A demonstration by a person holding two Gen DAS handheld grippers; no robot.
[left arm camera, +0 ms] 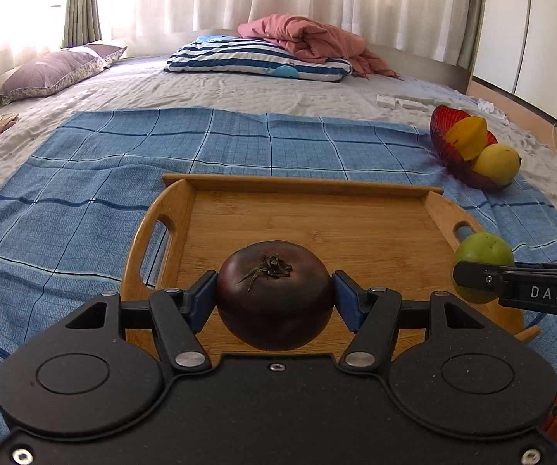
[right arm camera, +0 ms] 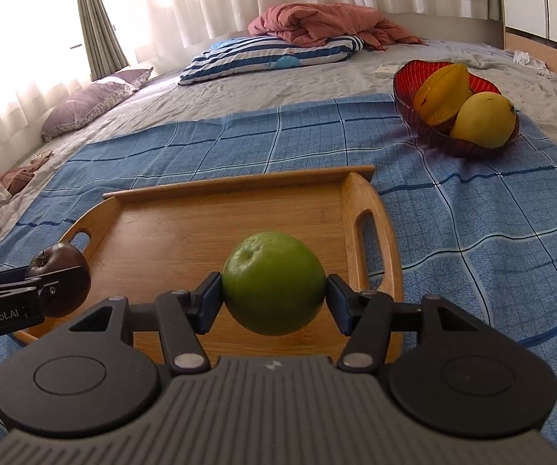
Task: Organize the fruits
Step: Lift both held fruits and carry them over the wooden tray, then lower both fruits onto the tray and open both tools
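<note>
Fruit held in both claws above the wooden tray (left arm camera: 305,217): left claw (left arm camera: 274,294) grasping the dark tomato (left arm camera: 274,294), right claw (right arm camera: 274,294) grasping the green fruit (right arm camera: 274,288), red bowl (right arm camera: 406,77) far right, nearer the right claw.

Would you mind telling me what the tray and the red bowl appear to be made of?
The tray looks like bamboo or light wood with a smooth, satin finish: fine straight grain and warm honey colour show across its floor. The red bowl seems to be glass or clear plastic; its ribbed wall is translucent and glossy, with light glowing through. Which of the two cannot be told.
</note>
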